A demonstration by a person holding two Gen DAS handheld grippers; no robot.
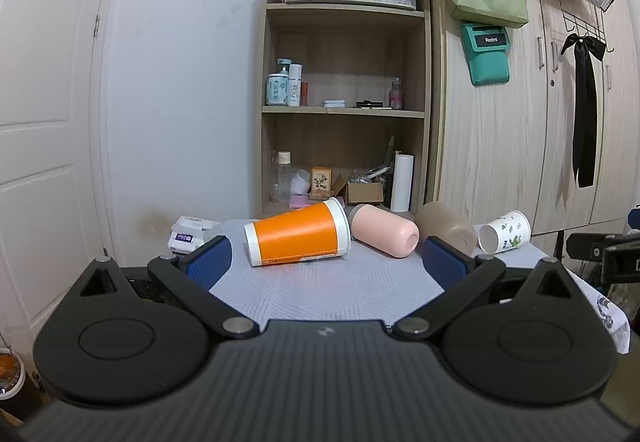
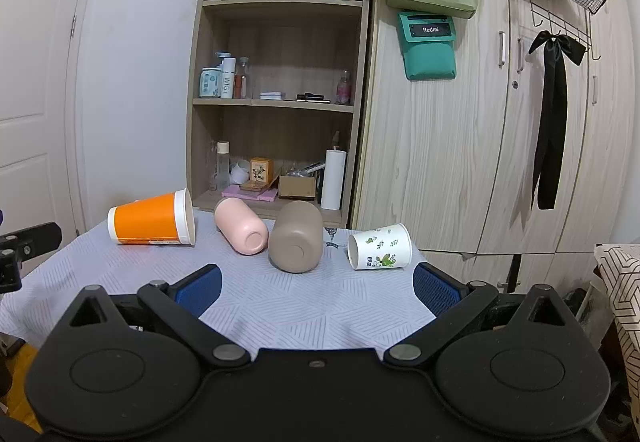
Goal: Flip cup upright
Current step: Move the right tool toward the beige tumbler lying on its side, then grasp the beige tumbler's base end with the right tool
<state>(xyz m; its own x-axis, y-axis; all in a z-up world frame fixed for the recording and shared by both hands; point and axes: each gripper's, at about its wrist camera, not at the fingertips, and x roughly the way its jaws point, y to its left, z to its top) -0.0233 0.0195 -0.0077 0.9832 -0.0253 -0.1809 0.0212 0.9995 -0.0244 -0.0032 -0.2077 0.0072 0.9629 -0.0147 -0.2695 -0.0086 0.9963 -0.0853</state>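
Observation:
Several cups lie on their sides on a table with a pale grey cloth (image 2: 312,306). From left to right: an orange cup (image 2: 150,219) with a white rim, a pink cup (image 2: 240,226), a brown cup (image 2: 296,238) and a white cup with green leaf prints (image 2: 380,247). In the left wrist view they show as the orange cup (image 1: 298,233), the pink cup (image 1: 384,231), the brown cup (image 1: 446,224) and the white printed cup (image 1: 505,232). My left gripper (image 1: 326,266) is open and empty, just short of the orange cup. My right gripper (image 2: 316,288) is open and empty, short of the brown cup.
A wooden shelf unit (image 2: 276,82) with bottles and boxes stands behind the table. A wood-grain wardrobe (image 2: 460,142) is at the right, a white door (image 1: 44,102) at the left. Small boxes (image 1: 188,234) lie at the table's far left corner.

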